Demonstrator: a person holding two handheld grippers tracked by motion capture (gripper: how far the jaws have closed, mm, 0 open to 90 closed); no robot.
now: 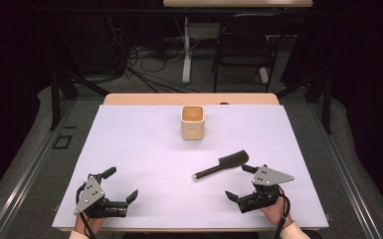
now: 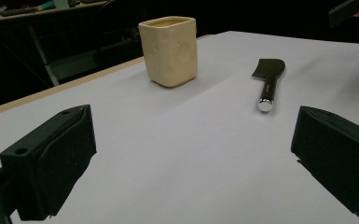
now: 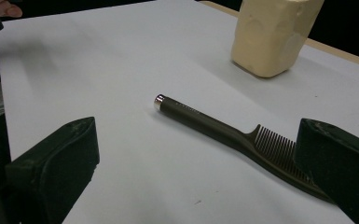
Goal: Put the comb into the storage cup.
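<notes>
Both grippers sit at the near edge of the tabletop (image 1: 129, 134), each held from below by a hand. Left gripper (image 1: 120, 185) is by the near left corner, jaws spread wide, nothing between them, pointing roughly toward the middle of the sheet. Right gripper (image 1: 242, 182) is toward the near right corner, jaws also wide apart and empty, grey three-cornered plate on top.

Comb (image 1: 222, 165) lies flat on the white sheet, just beyond the right gripper, right of centre. Dark brown/black, long handle with a silver end cap pointing toward the near left; toothed head toward the far right. In the right gripper view the comb (image 3: 224, 133) runs diagonally across the gap between the jaws, teeth end passing behind the right-hand jaw; I can't tell whether that jaw touches it. Handle end lies free on the sheet.

Cup (image 1: 192, 122), cream, square with rounded corners, stands upright and open at the top, near the far edge at about the middle. Well apart from the comb and from both grippers. Left gripper view shows the cup (image 2: 169, 50) and comb (image 2: 268, 80) side by side ahead of the open jaws, neither close to them.
</notes>
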